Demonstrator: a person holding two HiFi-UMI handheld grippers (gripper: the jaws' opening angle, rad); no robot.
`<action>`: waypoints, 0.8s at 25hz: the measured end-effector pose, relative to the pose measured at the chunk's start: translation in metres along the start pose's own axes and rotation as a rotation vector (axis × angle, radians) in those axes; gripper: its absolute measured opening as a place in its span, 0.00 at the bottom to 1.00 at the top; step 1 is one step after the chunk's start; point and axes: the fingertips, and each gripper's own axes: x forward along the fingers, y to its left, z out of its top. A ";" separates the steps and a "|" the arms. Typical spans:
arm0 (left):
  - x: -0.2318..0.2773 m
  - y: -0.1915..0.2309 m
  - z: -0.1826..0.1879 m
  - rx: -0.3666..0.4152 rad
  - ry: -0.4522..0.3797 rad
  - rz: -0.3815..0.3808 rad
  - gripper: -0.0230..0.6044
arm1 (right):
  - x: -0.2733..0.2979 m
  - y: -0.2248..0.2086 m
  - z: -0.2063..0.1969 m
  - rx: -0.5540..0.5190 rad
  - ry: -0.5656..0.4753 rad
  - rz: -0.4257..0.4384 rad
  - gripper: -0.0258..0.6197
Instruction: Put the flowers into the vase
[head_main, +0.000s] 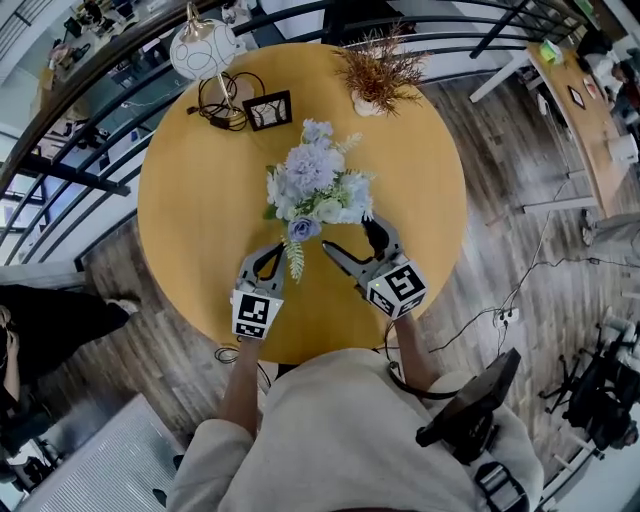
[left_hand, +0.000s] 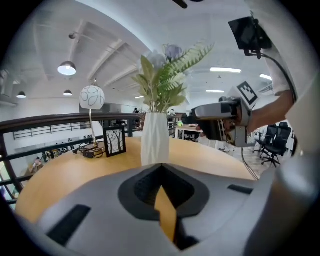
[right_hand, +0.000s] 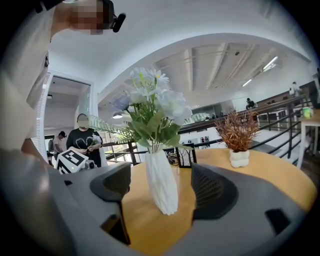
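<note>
One white vase (right_hand: 161, 185) at desk (head_main: 190, 190) centre holds one bouquet of flowers (head_main: 315, 185); one small pot (head_main: 368, 104) at far edge holds dried sprigs. Left claw (head_main: 272, 258) clenched, empty; right claw (head_main: 350, 238) released, near vase

Bare table (head_main: 180, 210) lies open to me at frame left and right of the flowers (head_main: 315, 185); lamp (head_main: 205, 45), picture frame (head_main: 268, 110) and dried plant (head_main: 382, 75) crowd the top.

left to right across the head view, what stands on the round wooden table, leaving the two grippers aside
white globe lamp on a thin stem → black picture frame → pale blue and white flower bunch → dried reddish-brown plant in a small white pot
</note>
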 end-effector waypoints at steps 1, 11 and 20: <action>-0.004 -0.003 0.003 -0.006 -0.009 0.013 0.05 | -0.001 0.001 -0.001 0.001 0.001 0.013 0.65; -0.055 -0.048 0.024 0.009 -0.052 0.137 0.05 | -0.040 0.027 -0.013 -0.050 0.024 0.099 0.05; -0.125 -0.107 0.029 0.021 -0.123 0.142 0.05 | -0.106 0.094 -0.030 -0.059 0.034 0.113 0.05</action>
